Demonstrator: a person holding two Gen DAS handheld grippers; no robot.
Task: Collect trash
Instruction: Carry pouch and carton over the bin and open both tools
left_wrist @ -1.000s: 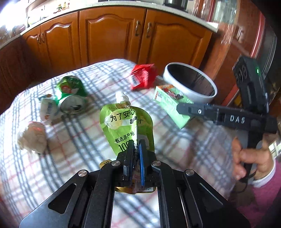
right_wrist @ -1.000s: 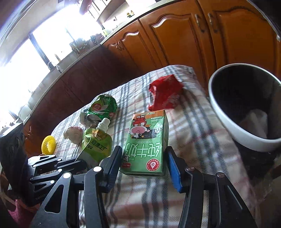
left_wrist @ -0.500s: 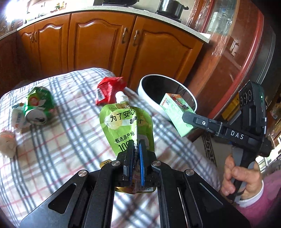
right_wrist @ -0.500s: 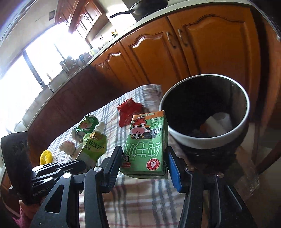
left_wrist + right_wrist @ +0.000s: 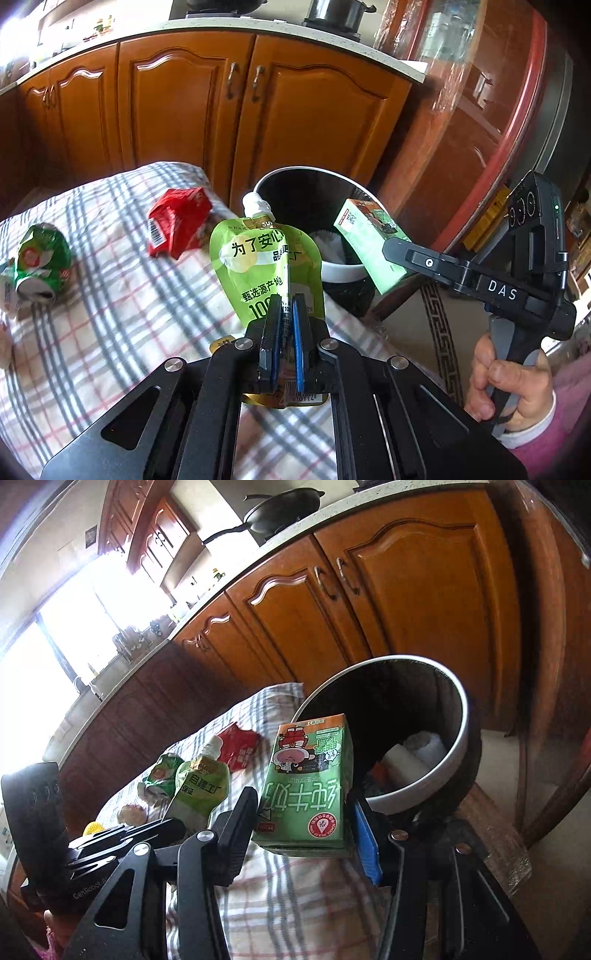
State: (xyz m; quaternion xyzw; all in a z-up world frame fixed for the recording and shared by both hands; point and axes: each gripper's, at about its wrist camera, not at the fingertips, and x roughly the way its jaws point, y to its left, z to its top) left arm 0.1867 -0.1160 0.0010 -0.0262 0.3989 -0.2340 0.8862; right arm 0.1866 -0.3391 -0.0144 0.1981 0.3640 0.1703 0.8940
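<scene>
Two items are held at once, one per gripper. The left gripper [image 5: 283, 306] is clamped on the bottom edge of a green spout pouch [image 5: 264, 262], with jaws nearly together since the pouch is thin there. The pouch stands upright ahead of the fingers, white cap on top, over the table edge and just short of the trash bin [image 5: 338, 271] in front. It looks soft, prob. near-empty and light, and it flops, so the flat bottom seam is the sensible hold; film is slick, so a loose pinch could slip.

The right gripper [image 5: 304, 834] grips a green milk carton [image 5: 308, 786] by its two side faces, w/ jaws wide apart and the printed front facing the cam, upside down. The carton sits ahead of the fingers, in front of the bin rim [image 5: 424, 786] and a bit to its left, not yet over the opening as far as can be told. Cardboard is stiff-ish but dents if empty, and it looks light. The side-face hold is OK; too much squeeze would crush it.

The bin already holds some white stuff inside.

Left on the plaid tablecloth [image 5: 110, 332], to the left of and beyond the left gripper: a red wrapper [image 5: 177, 225] and a crushed green can [image 5: 40, 266]. The wrapper is crinkly and v. light, so pinch a raised fold. The can is dented metal, rigid enough to grab across the body.
</scene>
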